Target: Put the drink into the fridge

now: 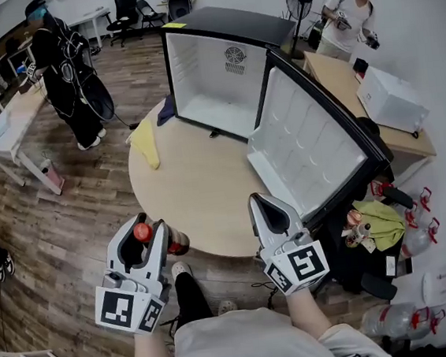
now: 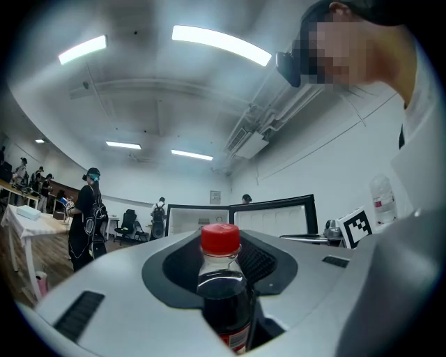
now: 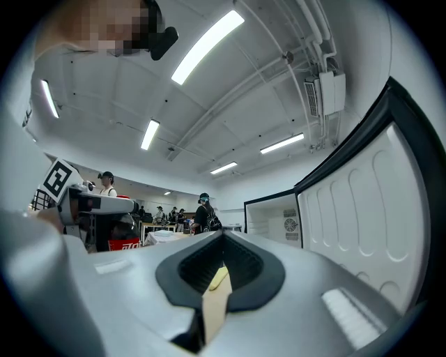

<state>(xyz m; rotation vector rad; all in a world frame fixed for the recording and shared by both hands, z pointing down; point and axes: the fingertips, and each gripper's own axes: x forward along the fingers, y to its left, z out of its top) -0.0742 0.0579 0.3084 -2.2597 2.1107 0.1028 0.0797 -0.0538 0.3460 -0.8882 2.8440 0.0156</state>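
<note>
While your left gripper (image 1: pixel 150 223) clamps the upright bottle (image 1: pixel 142 232), the fridge (image 1: pixel 220 75) stands open ahead; your right gripper (image 1: pixel 257 202) is closed, empty.

Head view: high, steeply down over left gripper (image 1: pixel 147 224), right gripper (image 1: pixel 258 201) and round table (image 1: pixel 200 186), open fridge (image 1: pixel 213 80) beyond | Left gripper view: low, level, bottle (image 2: pixel 223 279) right at the lens, fridge far ahead | Right gripper view: low, slightly upward, fridge door (image 3: pixel 362 209) close at right | Shared: all three take in the open fridge
</note>
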